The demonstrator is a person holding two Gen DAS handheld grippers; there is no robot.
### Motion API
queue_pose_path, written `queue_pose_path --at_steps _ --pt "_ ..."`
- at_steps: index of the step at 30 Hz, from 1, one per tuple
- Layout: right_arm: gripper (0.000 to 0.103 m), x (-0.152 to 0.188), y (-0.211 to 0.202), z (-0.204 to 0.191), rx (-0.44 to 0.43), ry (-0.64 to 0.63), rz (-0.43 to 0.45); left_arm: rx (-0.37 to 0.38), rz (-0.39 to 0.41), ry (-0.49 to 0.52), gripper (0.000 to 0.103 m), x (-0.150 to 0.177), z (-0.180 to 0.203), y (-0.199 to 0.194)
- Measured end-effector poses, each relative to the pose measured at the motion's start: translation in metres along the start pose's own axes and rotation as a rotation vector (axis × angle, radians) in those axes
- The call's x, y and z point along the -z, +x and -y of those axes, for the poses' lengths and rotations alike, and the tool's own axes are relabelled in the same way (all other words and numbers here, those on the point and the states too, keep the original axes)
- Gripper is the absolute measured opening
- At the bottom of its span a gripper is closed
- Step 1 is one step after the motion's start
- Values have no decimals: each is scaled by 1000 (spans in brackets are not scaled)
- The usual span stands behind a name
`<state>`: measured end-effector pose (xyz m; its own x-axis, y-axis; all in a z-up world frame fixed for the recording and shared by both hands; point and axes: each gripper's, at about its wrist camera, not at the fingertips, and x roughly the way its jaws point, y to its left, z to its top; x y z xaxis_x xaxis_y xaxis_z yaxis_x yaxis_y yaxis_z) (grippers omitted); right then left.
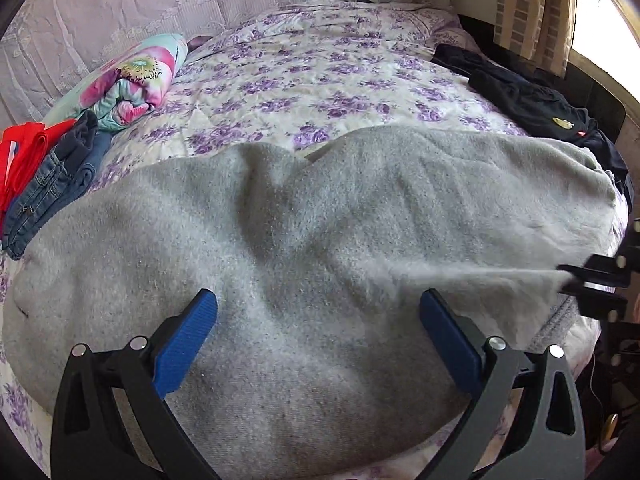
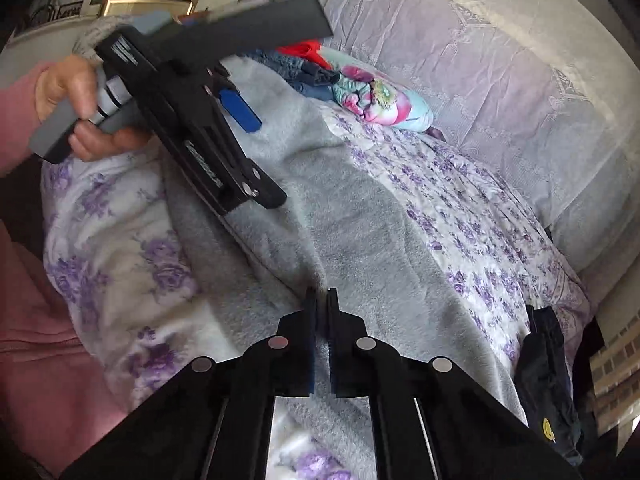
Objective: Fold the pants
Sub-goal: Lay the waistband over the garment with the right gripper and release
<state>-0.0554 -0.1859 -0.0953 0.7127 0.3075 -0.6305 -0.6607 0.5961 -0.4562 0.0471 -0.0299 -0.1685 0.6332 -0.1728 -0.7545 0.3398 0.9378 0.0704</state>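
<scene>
Grey fleece pants [image 1: 320, 220] lie spread across the floral bedspread [image 1: 320, 72]; they also show in the right wrist view [image 2: 352, 232]. My left gripper [image 1: 318, 308] is open, its blue fingers [image 1: 188, 340] hovering just over the near part of the pants, holding nothing. It shows from the side in the right wrist view [image 2: 240, 112]. My right gripper [image 2: 322, 300] is shut on the edge of the grey pants and lifts it slightly; it appears at the right edge of the left wrist view [image 1: 568, 280].
Folded jeans [image 1: 52, 188] and red cloth [image 1: 24, 152] lie at the left. A colourful rolled blanket [image 1: 132, 80] lies behind them. Dark clothes [image 1: 532, 100] lie at the bed's right edge. A lace-covered headboard [image 2: 500, 60] stands behind the bed.
</scene>
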Motion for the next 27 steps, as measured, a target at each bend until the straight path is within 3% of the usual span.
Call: queue_pose_path --at_steps 3,6,8,10,11,13,16,19,22,25,27 --pt "5 10 -17 -4 -47 27 19 6 -10 1 99 -1 0 -1" --pt "7 24 -2 -16 -32 31 -40 -19 -20 17 99 0 3 2" --pt "16 31 6 -23 -1 35 -45 -63 -41 37 99 2 7 12" --pt "36 34 -1 -22 17 70 -14 -92 -33 55 99 6 12 14" --pt "42 35 -7 -15 7 114 12 -102 -27 62 99 6 13 12" --pt "50 41 -27 6 -41 261 83 -104 -34 62 99 6 13 11" --pt "50 60 -44 42 -33 467 128 -96 -39 52 99 4 13 6" --pt "50 93 -55 86 32 718 127 -33 5 69 99 3 23 -8" --pt "53 140 -63 130 79 1052 105 -32 48 117 99 3 40 -12" --pt "67 182 -73 151 144 1290 85 -38 -1 156 99 6 55 5" --pt "67 204 -76 156 179 1403 62 -32 -13 138 99 9 53 13"
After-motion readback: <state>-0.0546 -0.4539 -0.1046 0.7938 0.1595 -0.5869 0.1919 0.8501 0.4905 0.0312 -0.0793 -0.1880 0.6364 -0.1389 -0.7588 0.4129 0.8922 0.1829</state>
